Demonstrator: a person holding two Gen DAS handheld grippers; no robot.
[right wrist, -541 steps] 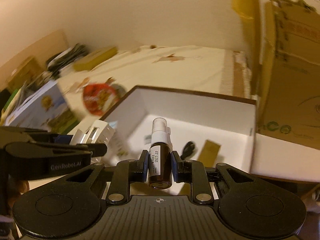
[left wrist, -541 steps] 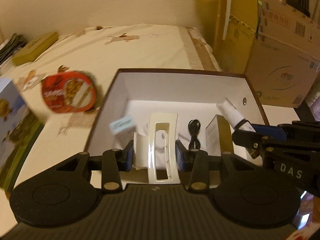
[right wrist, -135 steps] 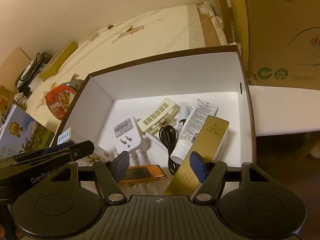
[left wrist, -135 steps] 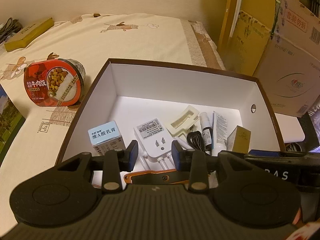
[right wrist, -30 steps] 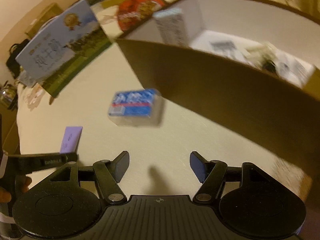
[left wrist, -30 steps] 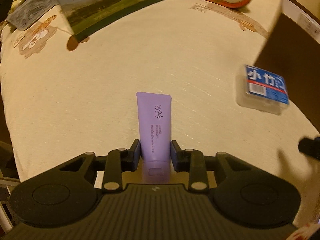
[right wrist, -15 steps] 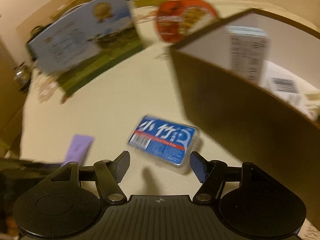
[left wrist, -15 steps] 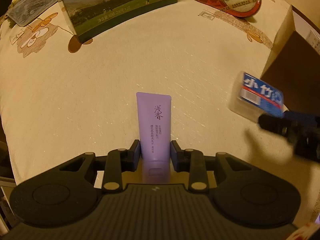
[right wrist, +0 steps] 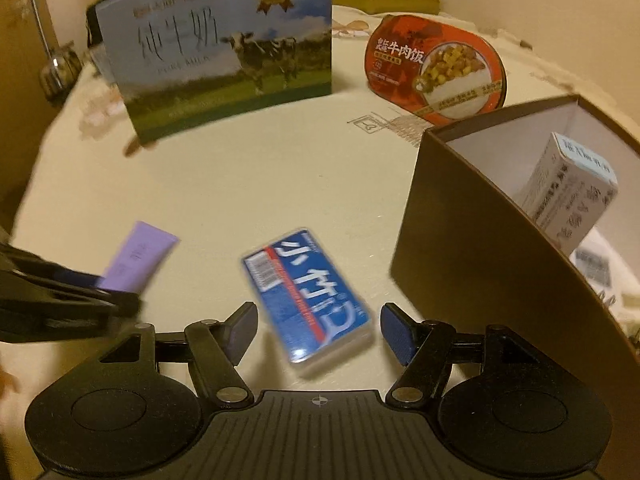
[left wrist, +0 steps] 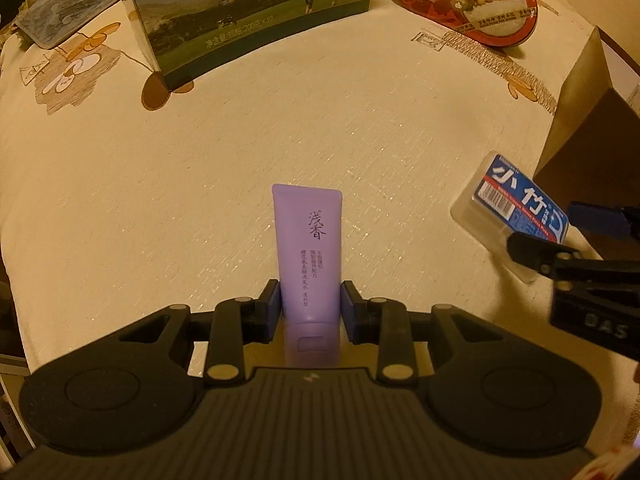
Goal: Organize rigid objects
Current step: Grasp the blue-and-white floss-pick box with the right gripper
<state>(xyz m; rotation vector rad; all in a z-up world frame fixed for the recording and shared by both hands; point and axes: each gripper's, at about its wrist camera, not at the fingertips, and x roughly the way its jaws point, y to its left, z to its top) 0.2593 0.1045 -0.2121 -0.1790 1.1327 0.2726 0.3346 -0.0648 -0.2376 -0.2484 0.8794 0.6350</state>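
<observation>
Left gripper [left wrist: 310, 306] is clamped on the lower body of a purple tube [left wrist: 307, 248], cap end toward the camera, at lower centre of the left wrist view. Right gripper [right wrist: 318, 330] has its jaws spread, not touching the clear blue-labelled case [right wrist: 310, 298] lying on the cream tablecloth [right wrist: 240, 184] between its fingertips. Right of the case stands a brown box [right wrist: 472, 248] holding a white carton [right wrist: 568, 188]. Upper frame: milk carton box [right wrist: 224, 52] and red rice-meal tub [right wrist: 436, 68].
</observation>
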